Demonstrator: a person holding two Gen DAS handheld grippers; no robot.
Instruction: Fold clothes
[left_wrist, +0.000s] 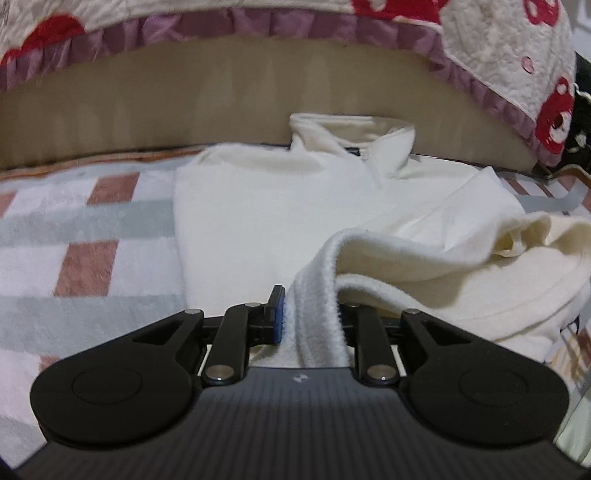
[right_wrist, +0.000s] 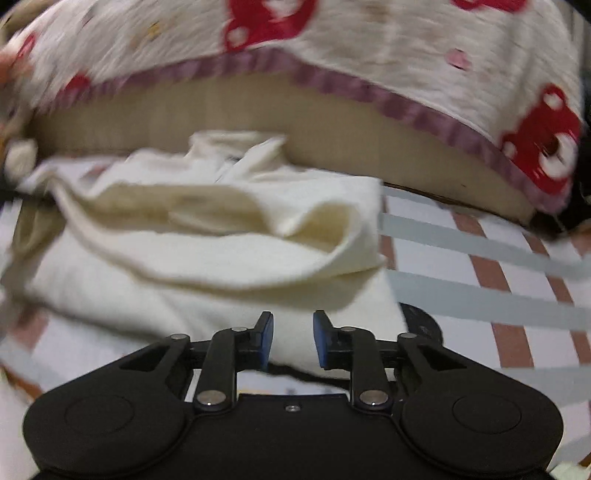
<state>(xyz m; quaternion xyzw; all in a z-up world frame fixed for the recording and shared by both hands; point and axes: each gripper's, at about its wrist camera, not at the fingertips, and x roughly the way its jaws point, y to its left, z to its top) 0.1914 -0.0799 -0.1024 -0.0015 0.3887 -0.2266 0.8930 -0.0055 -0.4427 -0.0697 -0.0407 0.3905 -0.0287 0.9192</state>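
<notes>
The cream fleece top (left_wrist: 258, 221) lies on the checked bedspread (left_wrist: 74, 258), its stand-up collar (left_wrist: 351, 136) at the far end against the tan bed board (left_wrist: 184, 92), so its long axis runs straight away from the left gripper (left_wrist: 310, 314) toward that collar. The left gripper is the one engaged: its blue-padded jaws are clamped on a thick rolled edge of the fleece (left_wrist: 321, 295), a fold of the top's near right side that rises from the body and drapes off to the right of the collar line. The right gripper (right_wrist: 293, 339) holds nothing; its jaws stand a little apart with only bare fleece beneath them, and it hangs just short of the top's near edge, with the loose doubled flap (right_wrist: 258, 229) lying between it and the collar. In my judgement the coming move turns on carrying the pinched edge across the body, toward the flat left half of the top, where the straight left side already lies neat. The fabric is a soft, napped, bulky pile that holds rounded, springy folds rather than sharp creases. Above the board hangs a quilted cover with red prints and a mauve frill (left_wrist: 258, 26).
</notes>
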